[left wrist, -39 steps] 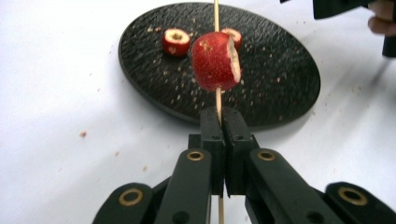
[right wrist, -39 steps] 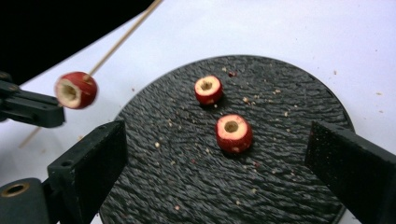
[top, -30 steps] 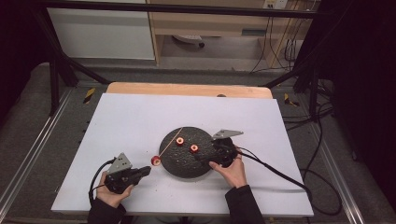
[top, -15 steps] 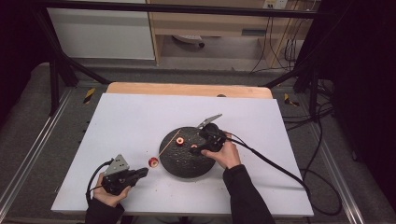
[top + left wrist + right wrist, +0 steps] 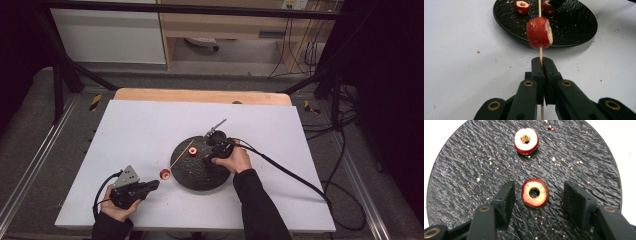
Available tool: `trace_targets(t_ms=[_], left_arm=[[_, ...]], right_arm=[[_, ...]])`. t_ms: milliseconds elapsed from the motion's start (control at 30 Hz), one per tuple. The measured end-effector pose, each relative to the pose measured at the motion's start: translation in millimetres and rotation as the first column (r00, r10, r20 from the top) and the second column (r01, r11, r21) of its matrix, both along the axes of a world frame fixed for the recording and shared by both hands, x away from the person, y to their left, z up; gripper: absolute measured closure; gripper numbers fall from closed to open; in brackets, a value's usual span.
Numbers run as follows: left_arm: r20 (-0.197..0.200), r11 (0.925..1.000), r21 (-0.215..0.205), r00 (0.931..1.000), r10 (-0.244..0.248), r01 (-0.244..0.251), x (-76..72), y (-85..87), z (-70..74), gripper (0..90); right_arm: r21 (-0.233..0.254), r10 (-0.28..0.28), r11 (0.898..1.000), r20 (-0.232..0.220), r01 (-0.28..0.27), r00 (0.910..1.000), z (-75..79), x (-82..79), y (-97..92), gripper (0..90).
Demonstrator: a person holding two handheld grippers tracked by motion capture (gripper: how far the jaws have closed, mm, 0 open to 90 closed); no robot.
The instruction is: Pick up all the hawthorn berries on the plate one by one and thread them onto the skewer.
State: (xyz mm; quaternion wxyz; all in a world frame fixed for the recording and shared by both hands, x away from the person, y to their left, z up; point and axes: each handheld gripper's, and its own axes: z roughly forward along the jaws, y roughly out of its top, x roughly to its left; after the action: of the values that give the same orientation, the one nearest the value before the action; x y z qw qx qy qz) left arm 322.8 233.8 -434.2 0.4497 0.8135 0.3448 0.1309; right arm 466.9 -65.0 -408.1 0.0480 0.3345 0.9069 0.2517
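Left tool [image 5: 541, 72] is clenched on a skewer [image 5: 540, 51] bearing a fruit piece [image 5: 539, 33], near the counter's [image 5: 150, 125] front edge. Right tool [image 5: 536, 202], jaws just closing, apparently untouching, straddles a cored slice [image 5: 535, 192] on the black plate [image 5: 461, 170].

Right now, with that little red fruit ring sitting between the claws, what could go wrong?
The right gripper, jaws just closing, straddles the cored fruit ring without touching it; the ring lies nearer one pad, so it may get nudged across the black plate rather than gripped. A hard squeeze could crush it, judging by the crumbs. The left gripper pinches the thin skewer low, with a fruit piece threaded above; it could wobble or snap.
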Motion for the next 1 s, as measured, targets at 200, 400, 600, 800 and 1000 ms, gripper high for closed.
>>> trace_targets(t_ms=[200,400,600,800,1000], left_arm=[[-0.001,1.0,0.0,1.0,0.001,-0.001,0.4,0.4,0.0,88.3],[-0.001,1.0,0.0,1.0,0.0,0.0,0.4,-0.4,-0.4,88.3],[-0.001,1.0,-0.001,1.0,0.0,0.0,0.4,-0.2,-0.3,88.3],[-0.001,1.0,0.002,1.0,-0.001,0.001,0.5,0.0,-0.3,88.3],[0.001,1.0,0.003,1.0,0.0,0.0,0.5,0.2,-0.4,88.3]], right_arm=[[-0.018,0.026,0.999,-0.011,-0.026,0.9996,-2.3,1.4,4.9,53.5],[-0.023,0.027,0.999,-0.02,-0.028,0.9994,-4.0,3.4,5.5,60.3],[-0.018,0.027,0.999,-0.031,-0.028,0.9992,-4.7,5.0,5.0,61.9],[-0.018,0.016,1.0,-0.044,-0.017,0.9989,-4.7,5.6,4.9,62.4],[-0.02,0.008,1.0,-0.049,-0.009,0.9988,-3.8,5.2,4.7,62.7]])
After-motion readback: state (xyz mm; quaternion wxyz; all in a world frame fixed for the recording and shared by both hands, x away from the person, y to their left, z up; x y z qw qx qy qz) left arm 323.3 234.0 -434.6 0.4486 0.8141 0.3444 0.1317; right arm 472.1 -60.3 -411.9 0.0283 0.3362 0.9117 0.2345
